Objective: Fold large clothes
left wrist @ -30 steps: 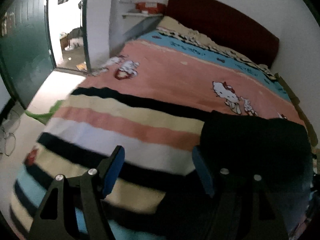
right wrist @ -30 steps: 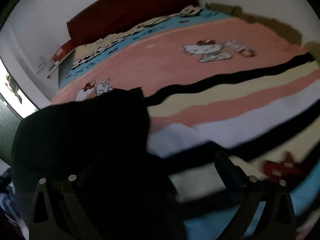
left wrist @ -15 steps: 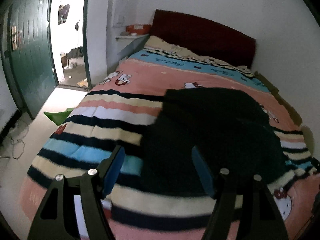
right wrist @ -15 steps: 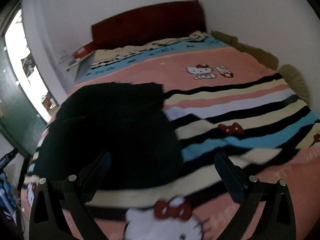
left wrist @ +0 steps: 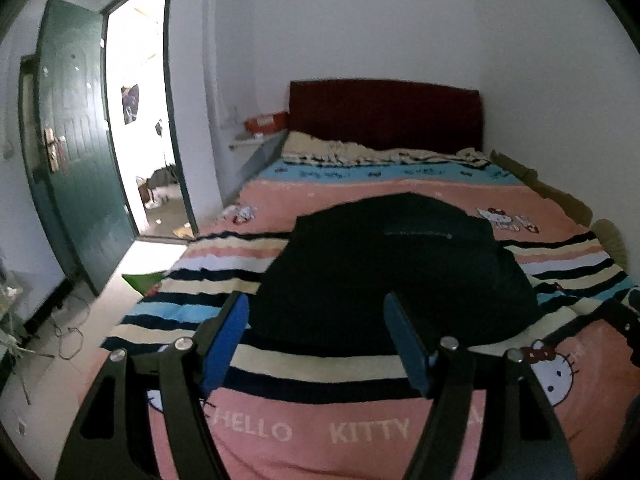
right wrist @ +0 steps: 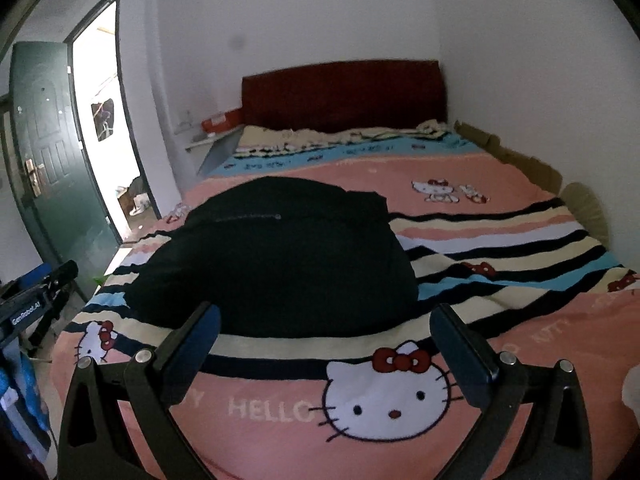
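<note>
A large black garment (left wrist: 392, 268) lies folded in a compact pile on the striped pink Hello Kitty blanket (left wrist: 320, 432) in the middle of the bed. It also shows in the right wrist view (right wrist: 276, 264). My left gripper (left wrist: 316, 344) is open and empty, held back above the foot of the bed, apart from the garment. My right gripper (right wrist: 326, 348) is open and empty, also above the foot of the bed, short of the garment. The left gripper's body shows at the left edge of the right wrist view (right wrist: 36, 300).
A dark red headboard (left wrist: 384, 114) stands against the far wall. A green door (left wrist: 76, 168) stands open at the left onto a bright doorway (left wrist: 140, 120). Cables (left wrist: 68, 332) lie on the floor left of the bed. Brown cardboard (right wrist: 520, 156) lines the bed's right side.
Both grippers have pulled back and up from the garment toward the foot of the bed. The black garment now lies whole on the blanket, free of both grippers.
</note>
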